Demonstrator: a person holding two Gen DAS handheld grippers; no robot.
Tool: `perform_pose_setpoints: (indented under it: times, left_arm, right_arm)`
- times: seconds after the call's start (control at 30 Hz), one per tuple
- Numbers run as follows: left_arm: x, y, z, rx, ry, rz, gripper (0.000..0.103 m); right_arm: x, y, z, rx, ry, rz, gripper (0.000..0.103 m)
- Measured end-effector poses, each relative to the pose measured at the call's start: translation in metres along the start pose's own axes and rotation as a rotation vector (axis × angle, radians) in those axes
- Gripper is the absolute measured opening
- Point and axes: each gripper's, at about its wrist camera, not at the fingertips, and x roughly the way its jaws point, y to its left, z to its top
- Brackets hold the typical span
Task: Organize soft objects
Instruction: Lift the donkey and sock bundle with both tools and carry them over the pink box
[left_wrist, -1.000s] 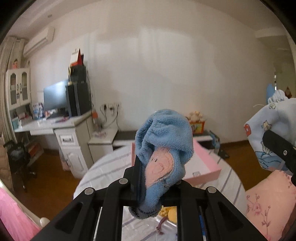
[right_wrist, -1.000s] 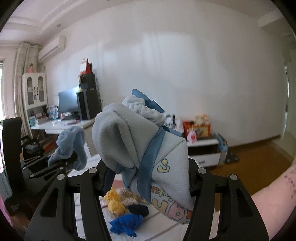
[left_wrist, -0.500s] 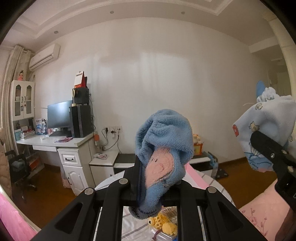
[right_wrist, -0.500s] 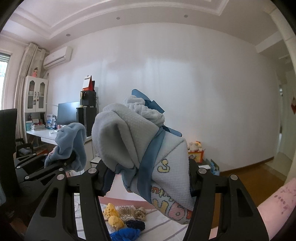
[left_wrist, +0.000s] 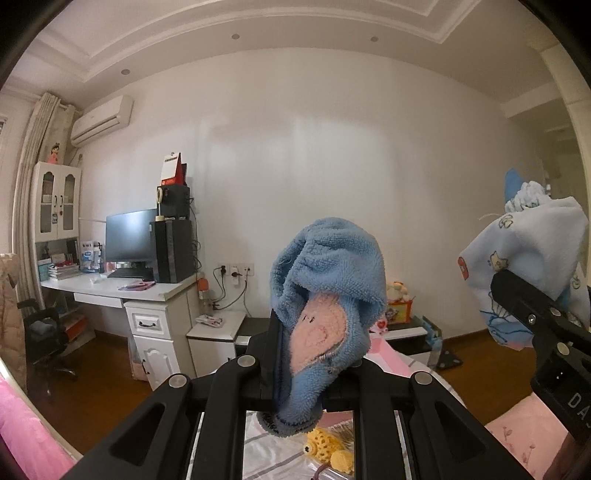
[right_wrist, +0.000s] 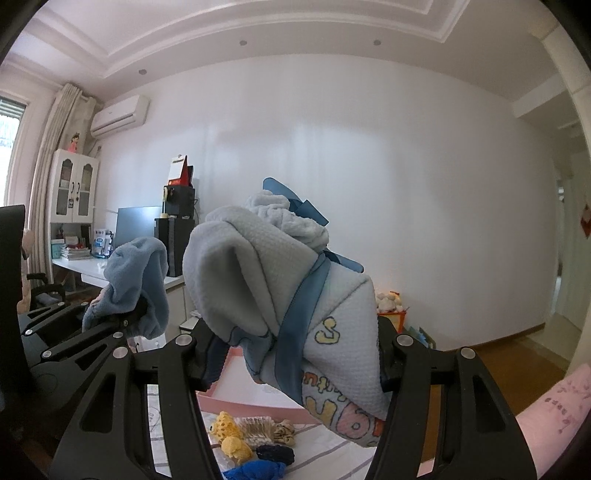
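Only in the right wrist view are the small soft pieces seen in full: yellow crochet pieces (right_wrist: 231, 437), a tan frilled piece (right_wrist: 258, 430), a dark one (right_wrist: 275, 454) and a bright blue one (right_wrist: 255, 472), all lying on a striped cover (right_wrist: 332, 454) before a pink box (right_wrist: 236, 391). In the left wrist view only the yellow ones show beneath the gripper. The left gripper (left_wrist: 299, 354) is closed on a fluffy blue terry cloth (left_wrist: 328, 280) with a pink patch, held up in the air. The right gripper (right_wrist: 295, 354) is clamped on a waffle-textured pale bundle (right_wrist: 332, 321) with cartoon print, tied by a blue ribbon (right_wrist: 299, 317). A white desk (left_wrist: 122, 291) with a monitor (left_wrist: 129, 236) stands at the far wall.
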Motion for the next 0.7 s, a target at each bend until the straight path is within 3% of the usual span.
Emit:
perform_pose_setpoints:
  times: [0.47,0.7]
  left_arm:
    - [-0.005,-0.011,-0.006,0.006,0.012,0.001,0.012]
    - [0.025,-0.009,0.016,-0.005,0.047,-0.029,0.012]
  right_arm:
    - [0.009,-0.006,0.003,-0.003,0.018,0.003,0.058]
    - [0.039,-0.004,0.004,0.001,0.063,0.004,0.058]
